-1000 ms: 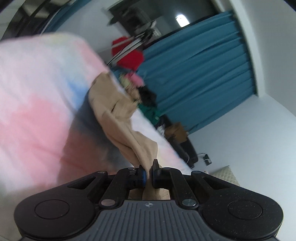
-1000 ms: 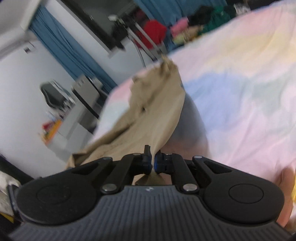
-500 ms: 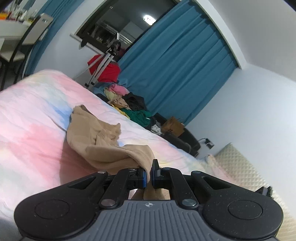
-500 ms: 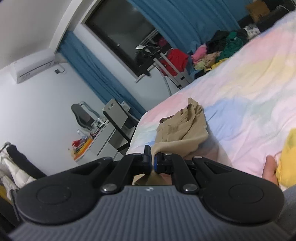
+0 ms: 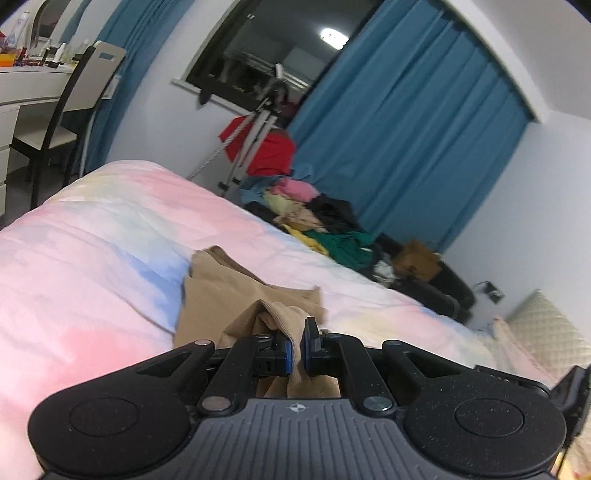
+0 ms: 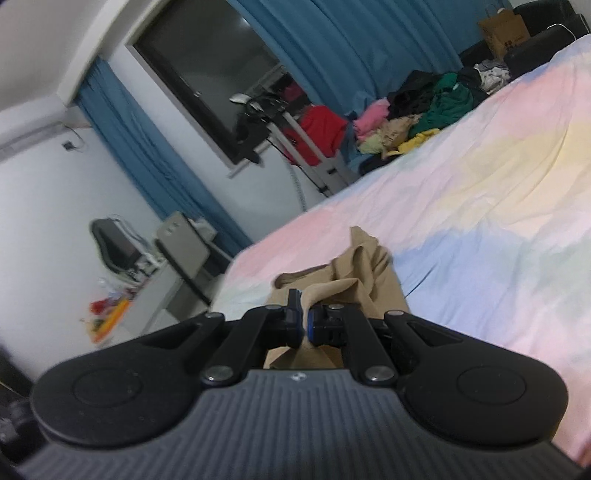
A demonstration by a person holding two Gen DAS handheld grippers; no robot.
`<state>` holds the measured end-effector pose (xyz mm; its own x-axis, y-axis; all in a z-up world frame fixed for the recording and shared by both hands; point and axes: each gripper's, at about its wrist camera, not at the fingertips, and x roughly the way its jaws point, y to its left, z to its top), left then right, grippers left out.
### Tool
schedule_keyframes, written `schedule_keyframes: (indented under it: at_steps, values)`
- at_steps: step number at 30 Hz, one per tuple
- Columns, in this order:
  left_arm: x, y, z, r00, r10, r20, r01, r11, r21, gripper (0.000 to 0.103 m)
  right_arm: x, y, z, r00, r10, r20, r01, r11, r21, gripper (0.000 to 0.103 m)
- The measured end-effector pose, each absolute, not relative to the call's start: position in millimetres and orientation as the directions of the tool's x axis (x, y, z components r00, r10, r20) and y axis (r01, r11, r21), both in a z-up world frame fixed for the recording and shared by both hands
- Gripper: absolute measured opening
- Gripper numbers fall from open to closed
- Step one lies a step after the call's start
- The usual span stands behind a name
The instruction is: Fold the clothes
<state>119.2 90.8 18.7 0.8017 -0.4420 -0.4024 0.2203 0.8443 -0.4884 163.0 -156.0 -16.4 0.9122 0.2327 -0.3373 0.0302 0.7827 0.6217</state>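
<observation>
Here, blue curtains [image 5: 399,147] hang behind the bed [image 5: 92,240], whose pastel cover is bare around the garment. Past the far edge lies a heap of clothes [image 5: 317,225], with a tripod [image 5: 247,147] and a red cloth [image 5: 269,151] beside it; a chair [image 5: 70,110] stands at the left. The tan garment [image 5: 225,295] lies on the bed, running away from both cameras. The left tongs [image 5: 295,345] and the right tongs [image 6: 303,325] are each clamped on its near edge.

no readable text in either view; cardboard box [image 6: 503,26] carries a small dark print, too blurred to read; each gripper body shows only a small round emblem, no letters
</observation>
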Motion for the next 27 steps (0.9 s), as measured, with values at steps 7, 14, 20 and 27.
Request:
schedule_keyframes:
  at_steps: [7,14,20,27]
  values:
    - [201.5,77.6,-50.8,0.793,-0.386,-0.471,0.199,0.895,-0.399,0.007,241.8,-152.7,-80.4,0.867,0.197,-0.458,0.092,0.840,0.535,0.007]
    - [234.1,65.9,-95.4,0.765,-0.338,-0.548,0.180,0.929,-0.322,0.011,278.1,-136.8,-120.8,0.788,0.163,-0.593,0.117,0.907,0.405,0.008]
    - [231.8,59.6,-101.6,0.754,-0.333,-0.566,0.199,0.937,-0.286,0.022,281.4,-119.7,-122.4,0.768,0.112,-0.631,0.093,0.954,0.284,0.009]
    - [207.5,56.0,-82.2,0.786,-0.311,-0.535,0.194,0.945,-0.264,0.082,252.2,-118.2,-96.7,0.837,0.109,-0.536,0.065,0.953,0.295,0.092]
